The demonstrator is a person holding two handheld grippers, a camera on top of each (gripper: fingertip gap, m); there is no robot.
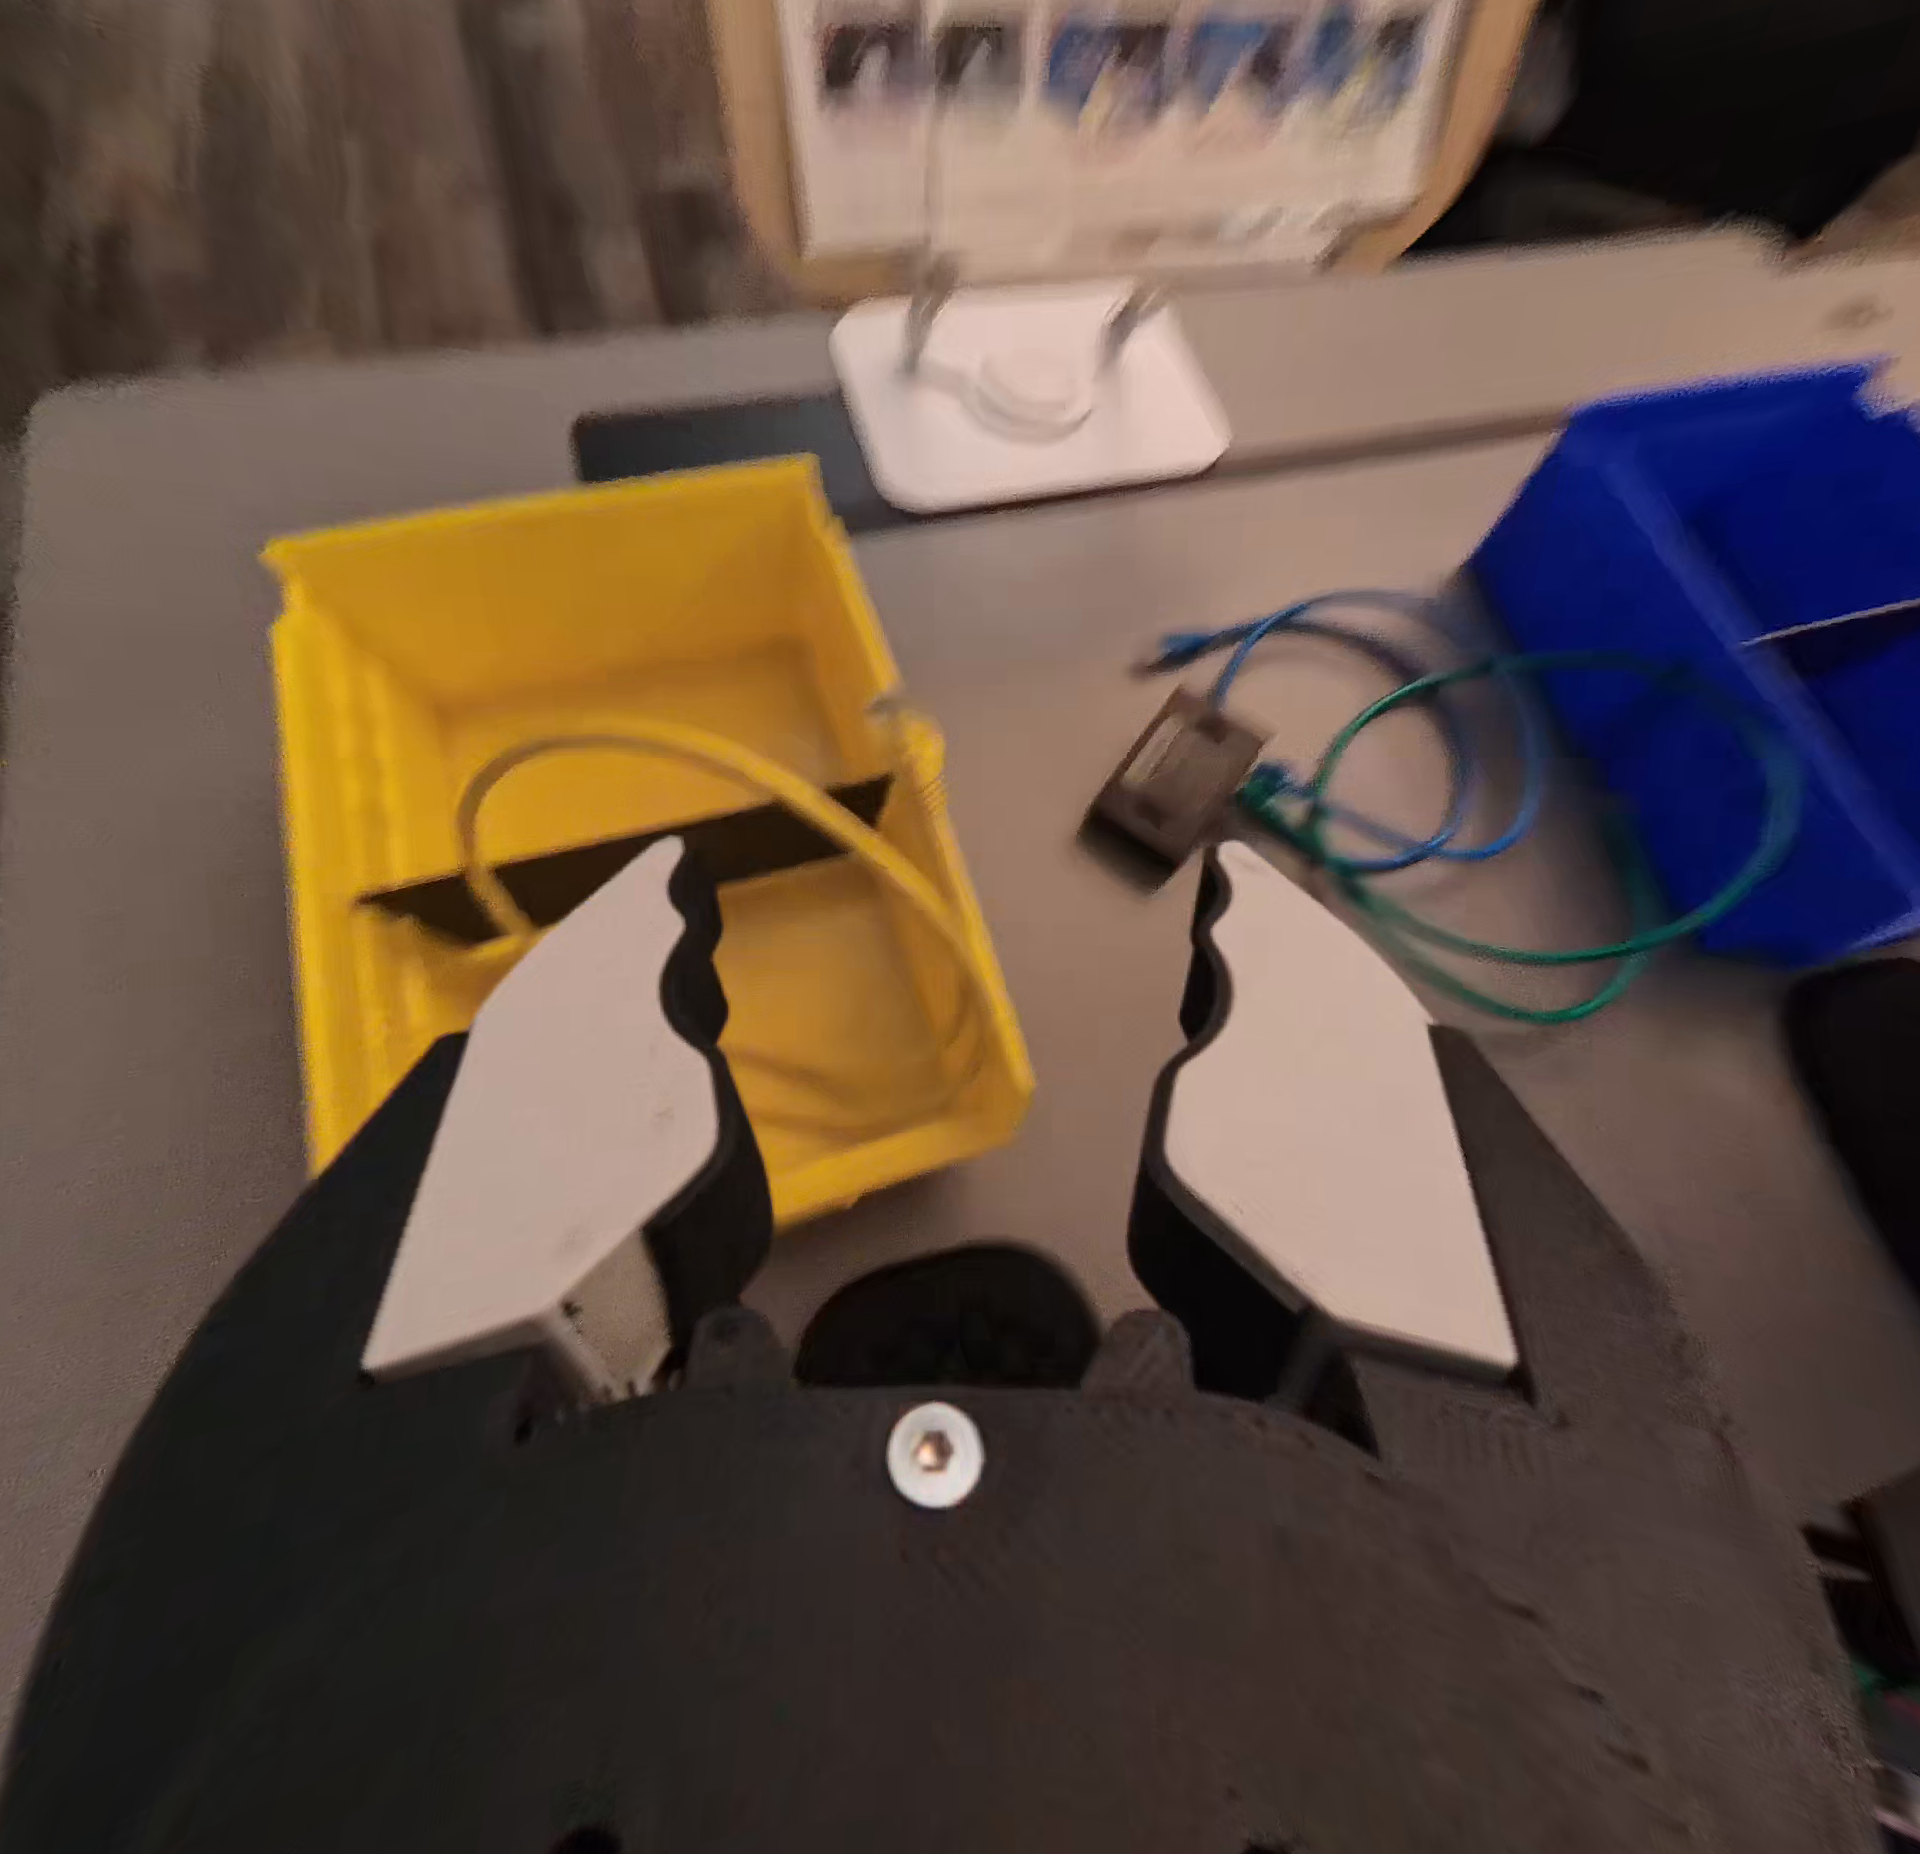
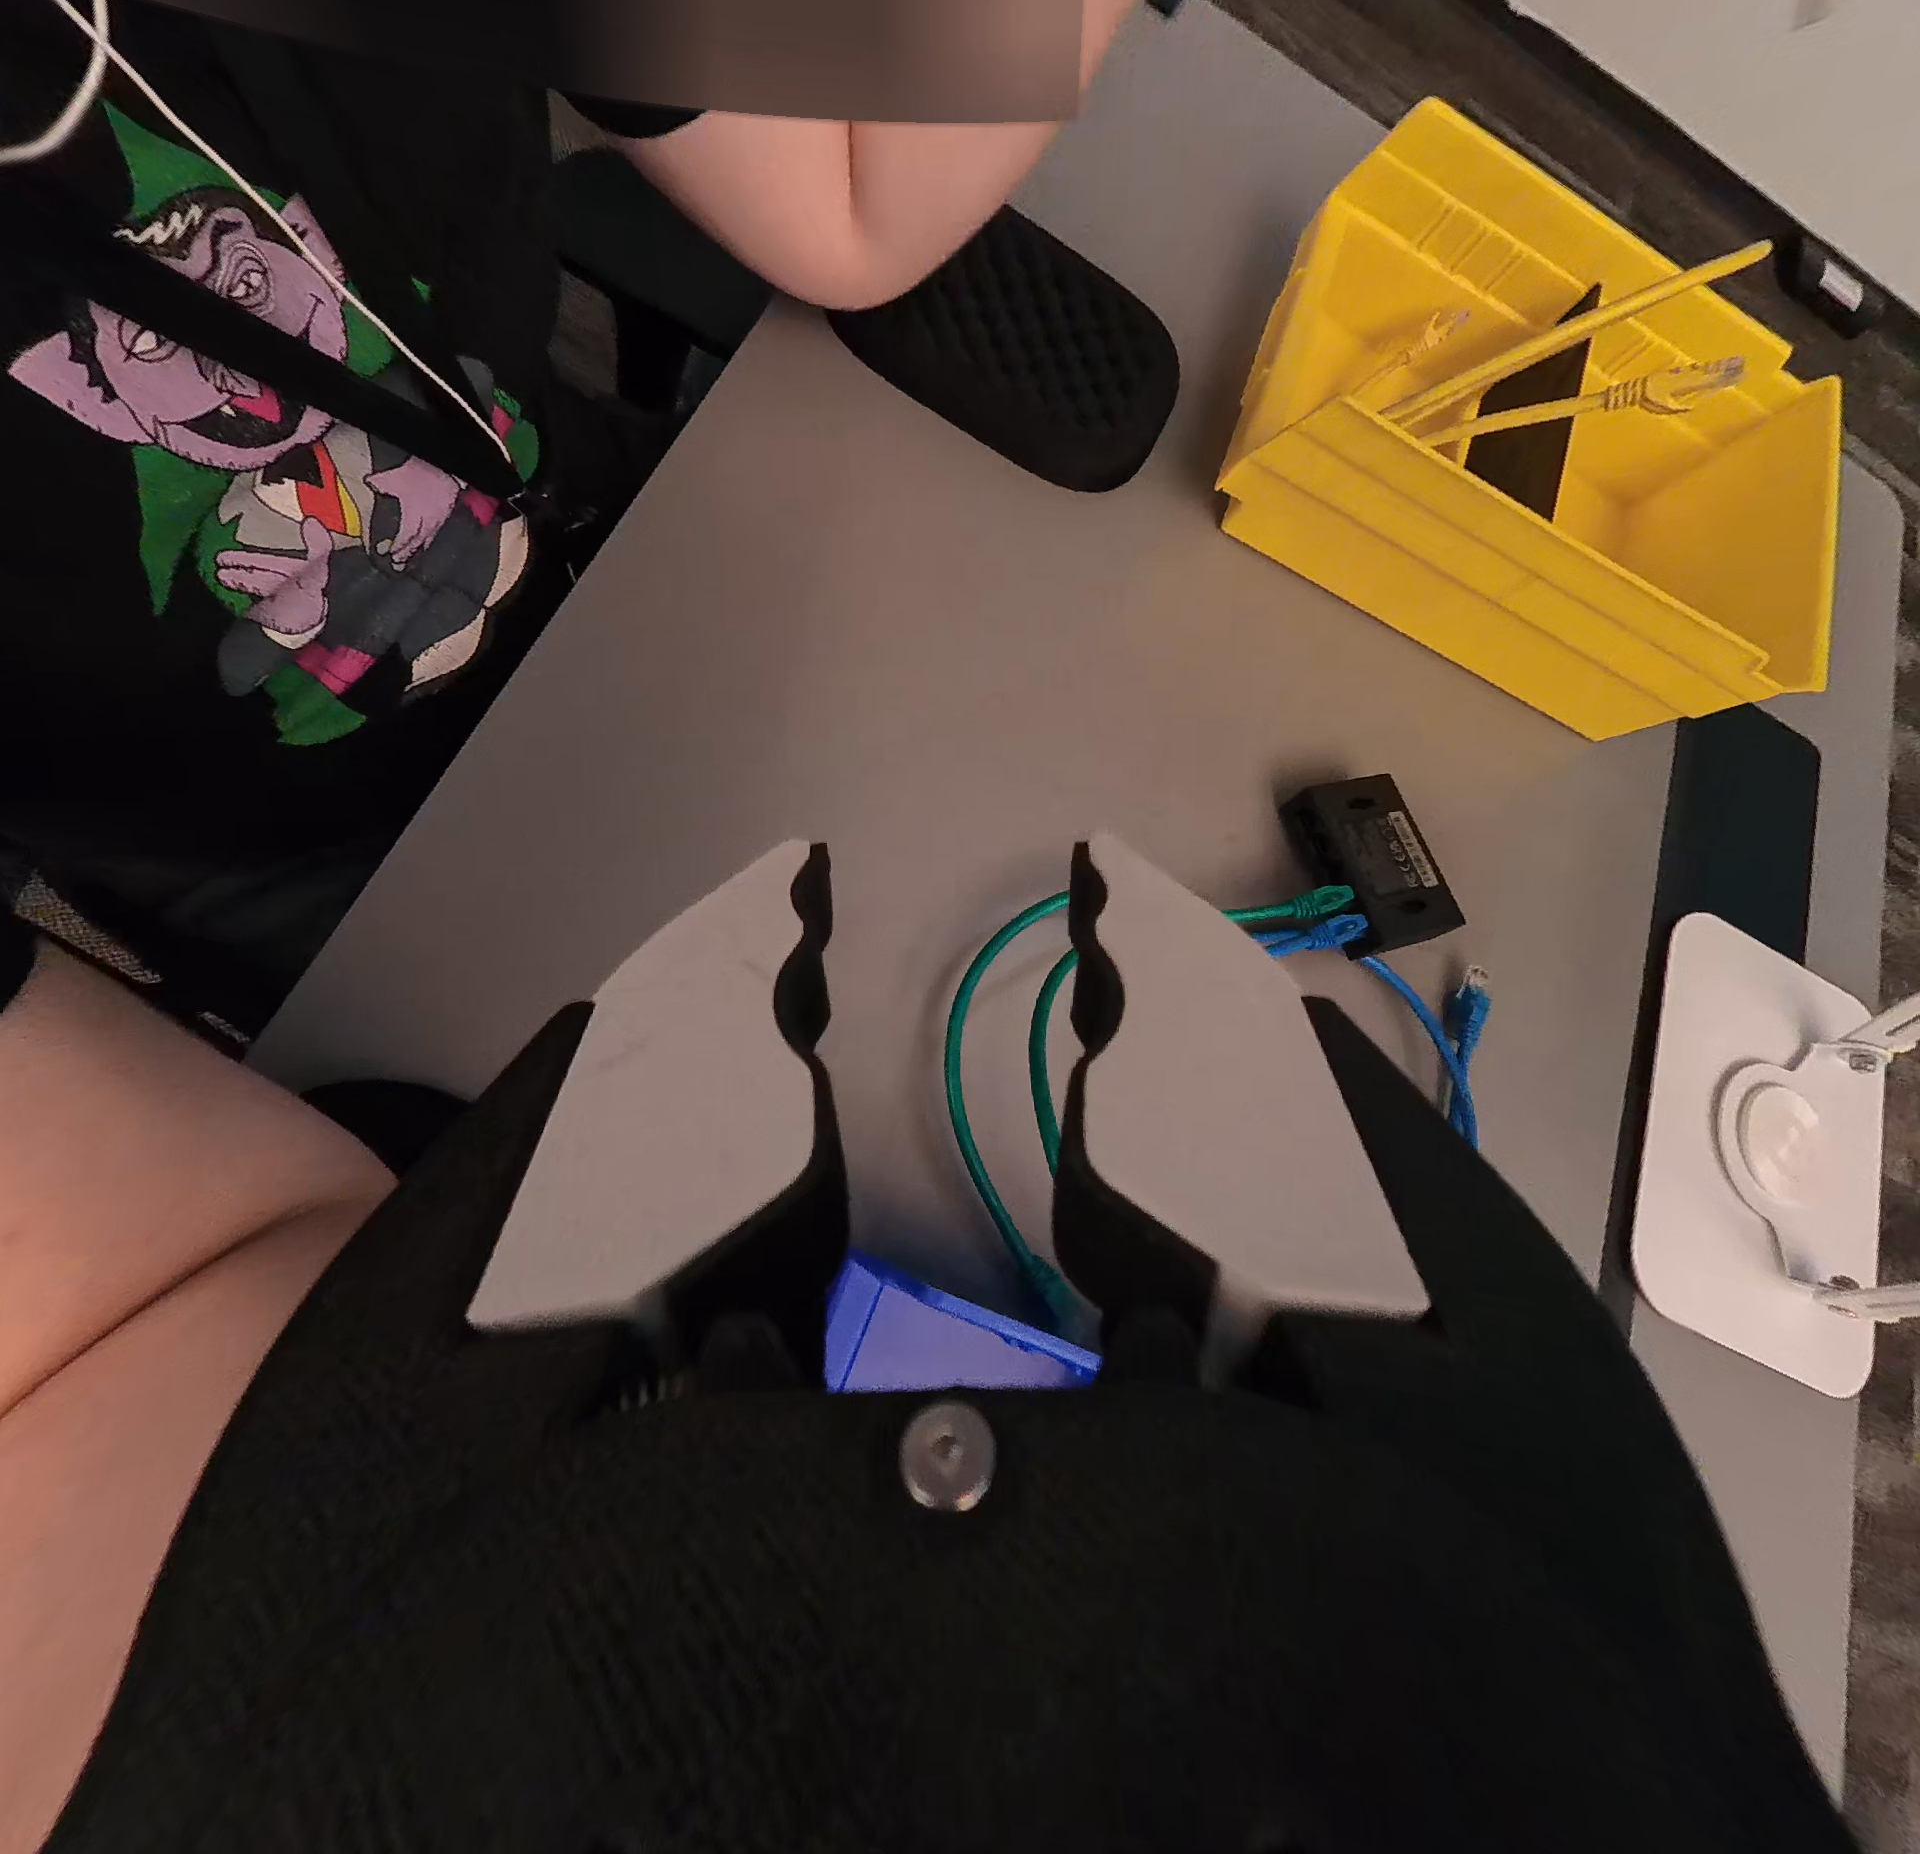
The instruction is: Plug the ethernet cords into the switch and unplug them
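Both grippers gape empty — left gripper (image 1: pixel 945 859), right gripper (image 2: pixel 948 859). Tugging the green ethernet cord (image 2: pixel 977 1066) (plugged in) could drag the small black plastic switch (image 2: pixel 1371 864) — nothing anchors it.

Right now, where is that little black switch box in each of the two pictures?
Left wrist view: the switch lies right of centre on the grey table, blurred, beside the blue and green cords.
Right wrist view: the switch lies right of centre, cords plugged into it.
Shared landmark: the yellow bin, holding a yellow cord.
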